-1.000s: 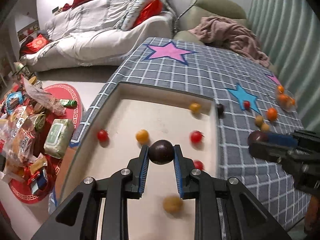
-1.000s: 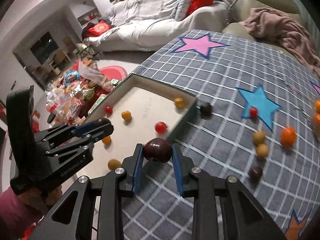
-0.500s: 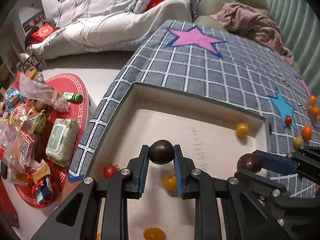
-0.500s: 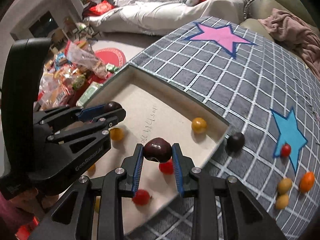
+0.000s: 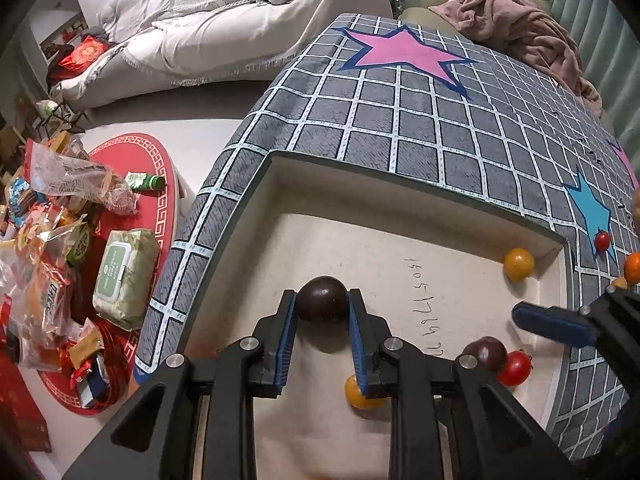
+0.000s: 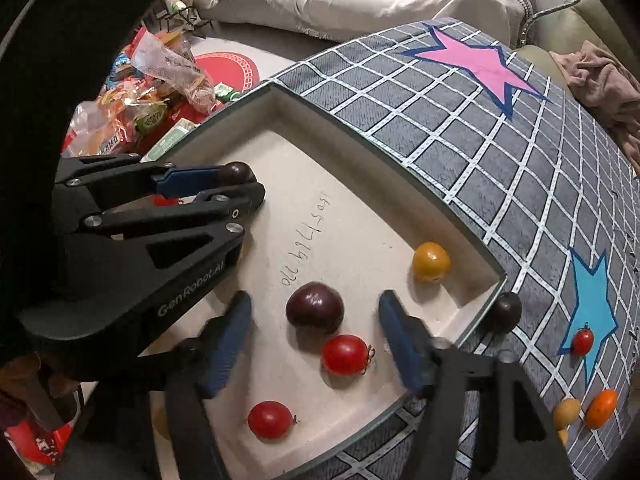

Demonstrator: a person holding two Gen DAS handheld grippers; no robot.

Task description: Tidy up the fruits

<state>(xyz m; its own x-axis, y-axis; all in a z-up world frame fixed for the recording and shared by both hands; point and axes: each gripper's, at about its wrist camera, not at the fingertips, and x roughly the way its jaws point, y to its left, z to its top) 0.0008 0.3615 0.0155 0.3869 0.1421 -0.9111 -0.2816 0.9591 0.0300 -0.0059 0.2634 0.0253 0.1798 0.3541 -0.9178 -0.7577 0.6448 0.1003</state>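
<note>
A: Left tool [image 5: 322,322]: jaws closed tight on a dark plum [image 5: 322,299], pinched between the blue pads, held above the tray floor [image 5: 360,248].

B: Right tool [image 6: 316,334]: jaws have just been opening. Second dark plum [image 6: 315,309] sits on the tray between the spread fingers, clear of both pads. Not gripped.

A: Left view catches only one blue finger of the right tool, off to the right, and that released plum is half hidden behind my tool's linkage, touching a red tomato [image 5: 515,368].

B: Right view shows it whole: glossy, deep maroon, round with a slight dent on top. Red tomato [image 6: 345,355] touches it on the near side; a second red one [image 6: 270,420] lies nearer the tool's base. Yellow tomato [image 6: 431,262] beyond the right finger, in the tray corner.

A: Left view has another yellow tomato [image 5: 356,394] under my right finger. Yours?

B: Can't make that one out. But I see a dark fruit [image 6: 505,312] outside the tray, against its rim, on the checked cloth [image 6: 440,128] over the surface. More fruit on the cloth further right: red, orange, yellow.

A: Floor with snack packets and a wet-wipes pack [image 5: 124,276] left of my tool.
</note>
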